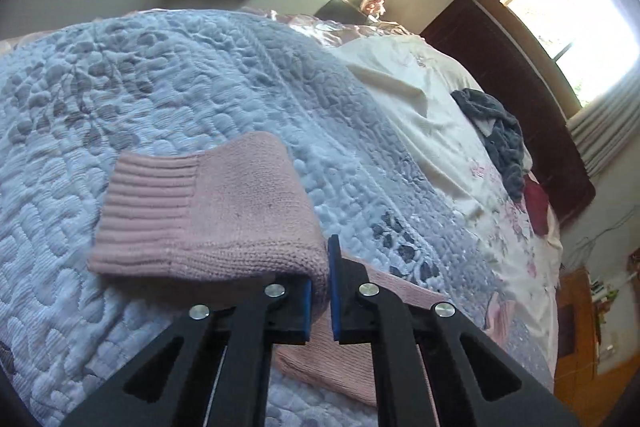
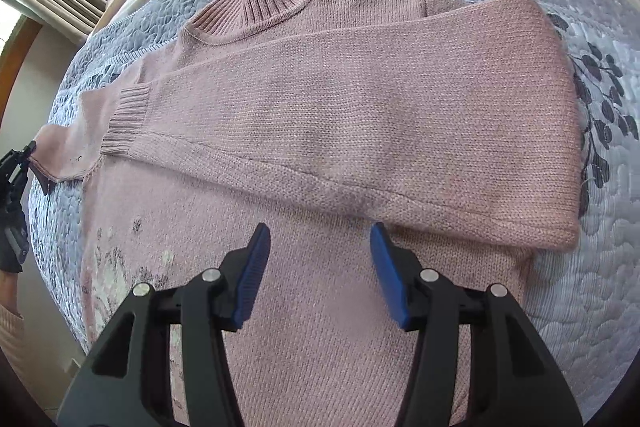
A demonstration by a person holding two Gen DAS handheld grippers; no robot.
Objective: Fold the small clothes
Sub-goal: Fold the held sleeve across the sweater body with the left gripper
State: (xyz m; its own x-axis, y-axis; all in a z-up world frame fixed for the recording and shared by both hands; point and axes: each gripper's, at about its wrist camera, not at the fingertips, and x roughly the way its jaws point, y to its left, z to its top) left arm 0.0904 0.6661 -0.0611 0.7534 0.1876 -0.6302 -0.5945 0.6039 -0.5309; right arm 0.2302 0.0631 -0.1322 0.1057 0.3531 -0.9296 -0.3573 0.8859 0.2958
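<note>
Left wrist view: the left gripper (image 1: 320,291) has its jaws clamped on a pink sleeve (image 1: 208,211), whose cuff lies ahead-left on the quilt (image 1: 240,75).

Right wrist view: the right gripper (image 2: 320,267) hovers with jaws apart over the pink sweater (image 2: 340,115), a folded sleeve lying just ahead.

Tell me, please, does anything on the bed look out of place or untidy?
Mostly tidy. The pink sweater lies flat on the quilt, one sleeve folded across it. The left gripper pinches the other sleeve. The one untidy spot is a crumpled dark grey garment heaped near the headboard.
</note>
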